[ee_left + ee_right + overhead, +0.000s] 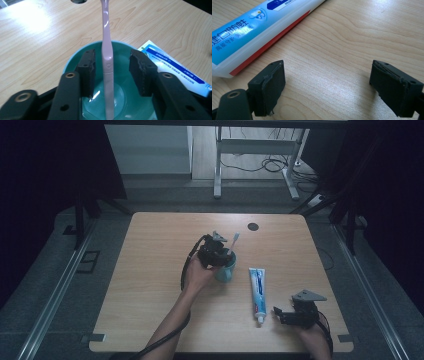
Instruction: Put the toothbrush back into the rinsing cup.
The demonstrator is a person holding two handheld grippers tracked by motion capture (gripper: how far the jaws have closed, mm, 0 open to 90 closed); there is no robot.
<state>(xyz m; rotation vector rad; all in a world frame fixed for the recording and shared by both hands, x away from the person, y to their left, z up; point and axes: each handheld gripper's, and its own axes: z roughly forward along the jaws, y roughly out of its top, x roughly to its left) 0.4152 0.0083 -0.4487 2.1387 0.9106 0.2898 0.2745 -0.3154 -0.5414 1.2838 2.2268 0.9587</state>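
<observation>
Both grippers are black. The left gripper [216, 254] trails a black cable [186, 270] along a bare forearm. The right gripper [296, 314], at the near right, carries a grey three-cornered plate [308, 295] on top. Up close, the jaws are matte black blocks with worn rubber pads [271, 88], brass-ringed screw holes [22, 97] in the arms.

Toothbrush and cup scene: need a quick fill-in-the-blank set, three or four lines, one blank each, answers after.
1. The pink toothbrush stands in a teal ____.
2. The left gripper has its jaws on either side of the toothbrush handle, and they are ____, not closed on it.
3. The toothpaste tube lies flat on the wooden ____.
4. The right gripper rests open next to the tube's ____ end.

Missing words: cup; open; table; cap
</observation>
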